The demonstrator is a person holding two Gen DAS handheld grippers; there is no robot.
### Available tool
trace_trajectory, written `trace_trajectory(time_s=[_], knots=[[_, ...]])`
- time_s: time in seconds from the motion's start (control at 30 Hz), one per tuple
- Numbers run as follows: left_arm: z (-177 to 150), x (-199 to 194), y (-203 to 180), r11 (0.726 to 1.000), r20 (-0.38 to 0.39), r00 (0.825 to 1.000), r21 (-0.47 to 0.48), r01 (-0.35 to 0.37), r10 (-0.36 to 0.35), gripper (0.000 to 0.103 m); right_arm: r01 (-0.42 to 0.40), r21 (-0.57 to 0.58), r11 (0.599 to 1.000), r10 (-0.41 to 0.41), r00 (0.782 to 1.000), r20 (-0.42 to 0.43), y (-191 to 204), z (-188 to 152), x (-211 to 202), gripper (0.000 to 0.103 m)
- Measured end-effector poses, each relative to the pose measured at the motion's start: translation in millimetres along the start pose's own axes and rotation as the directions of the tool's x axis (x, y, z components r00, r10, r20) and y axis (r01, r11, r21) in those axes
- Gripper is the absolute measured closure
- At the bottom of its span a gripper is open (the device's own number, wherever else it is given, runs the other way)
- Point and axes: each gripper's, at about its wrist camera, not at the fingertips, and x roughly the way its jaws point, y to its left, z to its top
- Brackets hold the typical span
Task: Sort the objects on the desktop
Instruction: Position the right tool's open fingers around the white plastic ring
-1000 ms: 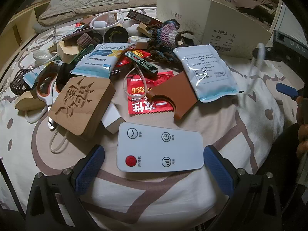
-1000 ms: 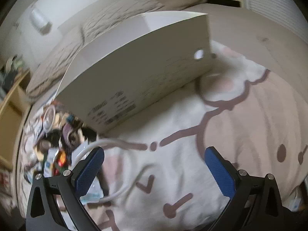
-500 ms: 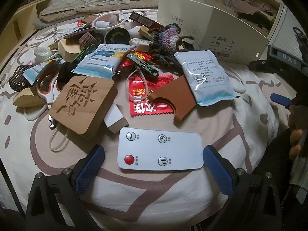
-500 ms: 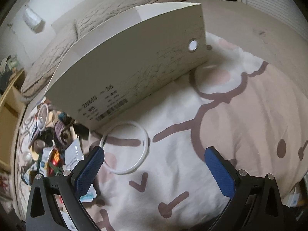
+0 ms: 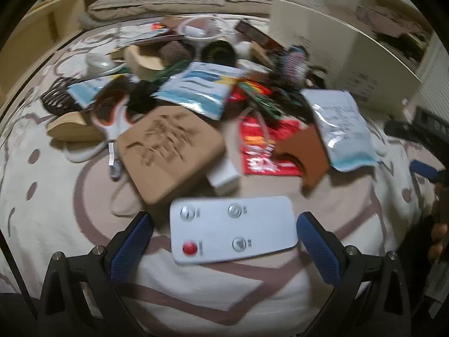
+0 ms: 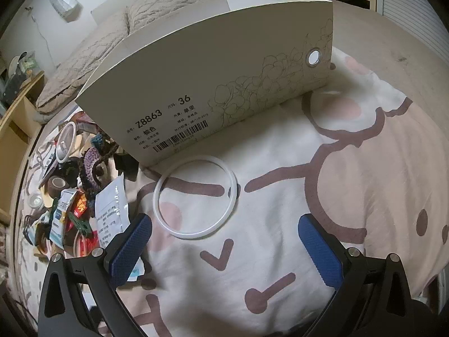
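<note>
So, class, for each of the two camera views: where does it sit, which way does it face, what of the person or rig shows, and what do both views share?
Left wrist: sits on the left gripper, looking forward over the white remote toward the clutter pile; its blue fingers and a hand at the right edge show.
Right wrist: sits on the right gripper, facing the white ring and shoe box; only its fingers show.
Shared: the shoe box, the clutter and the patterned bedsheet.
</note>
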Motion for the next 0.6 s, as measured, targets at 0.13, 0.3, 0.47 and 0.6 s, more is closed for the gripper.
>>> trace_trajectory(time_s=[0.13, 0.3, 0.47, 0.6], knots=[[5, 1, 14, 0.998, 0.000, 1.000, -0.056, -0.031, 0.031, 0.000, -0.001, 0.001, 1.000, 0.001, 1.000, -0.002, -1, 0, -1, 0.000], [10, 1, 34, 0.988, -0.002, 0.997, -0.135, -0.072, 0.072, 0.001, -0.003, 0.000, 1.000, 0.003, 1.000, -0.005, -3, -2, -3, 0.000], [5, 0, 35, 0.989, 0.006, 0.996, -0.115, -0.090, 0.091, 0.000, -0.008, 0.004, 1.000, 0.008, 1.000, -0.019, -5, -1, -2, 0.000], [-1, -5, 35, 0.993, 0.021, 0.997, -0.096, -0.066, 0.068, 0.000, -0.005, -0.007, 1.000, 0.005, 1.000, -0.022, -1, -1, 0, 0.000]])
